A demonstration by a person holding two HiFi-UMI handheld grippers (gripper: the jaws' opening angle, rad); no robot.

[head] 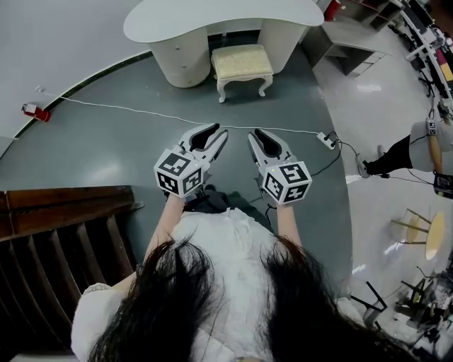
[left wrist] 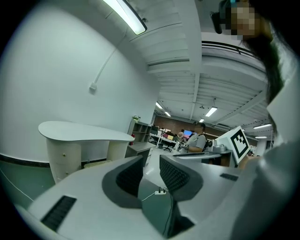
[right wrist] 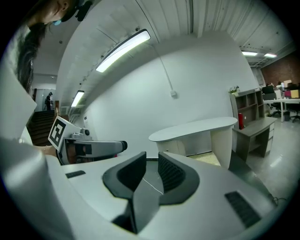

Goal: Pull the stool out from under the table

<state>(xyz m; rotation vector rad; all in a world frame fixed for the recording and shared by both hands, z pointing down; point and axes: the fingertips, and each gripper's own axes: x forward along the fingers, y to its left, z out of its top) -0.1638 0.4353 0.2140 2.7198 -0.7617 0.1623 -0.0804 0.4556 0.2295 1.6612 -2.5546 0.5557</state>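
My left tongs (head: 214,132) and right tongs (head: 256,133) hang side by side in front of me, tips pointing ahead over the floor (head: 106,148). Both are clenched. The ribbed black pads sit close together inside smooth grey plastic shells, and nothing is between them. Each pair carries a boxy cube with black-and-white square markers at its back end, close to my hands.

The stool (head: 242,63) is ahead of me, well apart from both tongs. Its seat is a rectangular cream cushion with a finely textured fabric top. The seat rests on a white frame with a scalloped lower edge and curved, carved-looking legs. The back part of the seat is tucked under the counter (head: 212,18), and the front legs stand out on the open floor.

The counter has a smooth, white, kidney-shaped top with rounded ends. A rounded pedestal (head: 180,60) with small drawer knobs holds it up just left of the stool, and a second support stands on the right.

The floor is glossy dark grey and reflects the ceiling lights. A thin white cable (head: 141,109) crosses it between me and the stool, ending at a white power strip (head: 326,139) on my right.
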